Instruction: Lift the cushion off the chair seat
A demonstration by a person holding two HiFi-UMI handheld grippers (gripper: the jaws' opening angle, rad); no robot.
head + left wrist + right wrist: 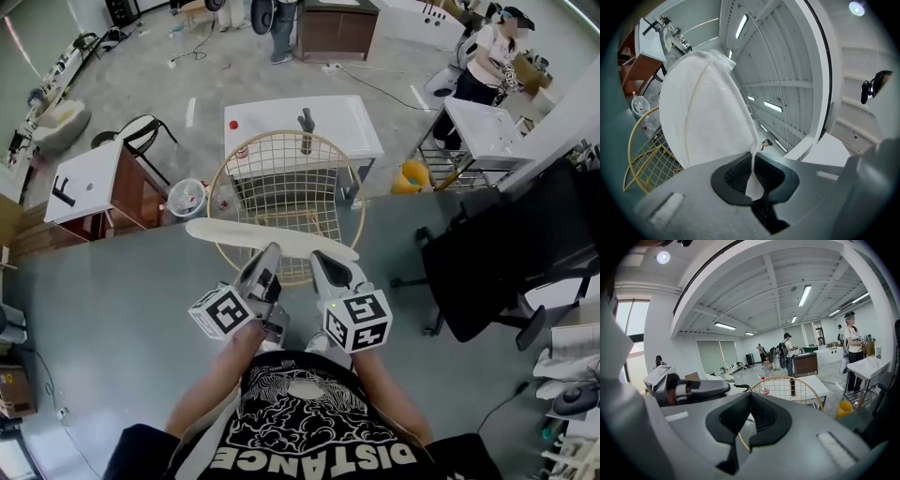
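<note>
- Grey workshop floor lies all round; over it the left tongs (pixel 272 251) (pixel 753 165) are pressed together on a thin fold of white fabric at the cushion's (pixel 234 232) (pixel 703 117) edge.
- Right tongs (pixel 317 261) (pixel 749 414) are drawn close, with only a slit between the pads. The chair's (pixel 787 377) gold rim shows through that slit. The tip meets the cushion's near edge in the head view, but I cannot tell whether it pinches anything.
- Cushion: it looks up off the seat, held over the front of the wire chair (pixel 231 153) (pixel 629 145). From the head view it shows edge-on, as a thin pale strip.
- Step in hand, as I judge it: the lift itself, nearly done, since the cushion appears clear of the wire.
- Next move: raise or carry it clear of the rim with the left pinch kept firm. That grip has only a little fabric, so it could slip. A surer bite with the right tongs would help.
- Beyond the chair stands a white tabletop (pixel 347 117); a black office chair (pixel 506 253) is well apart at the right.
- Hard to make out:
  - the seat's front, covered by the cushion in the head view;
  - the hands, tucked under the marker cubes;
  - the cushion itself in the right gripper view.
</note>
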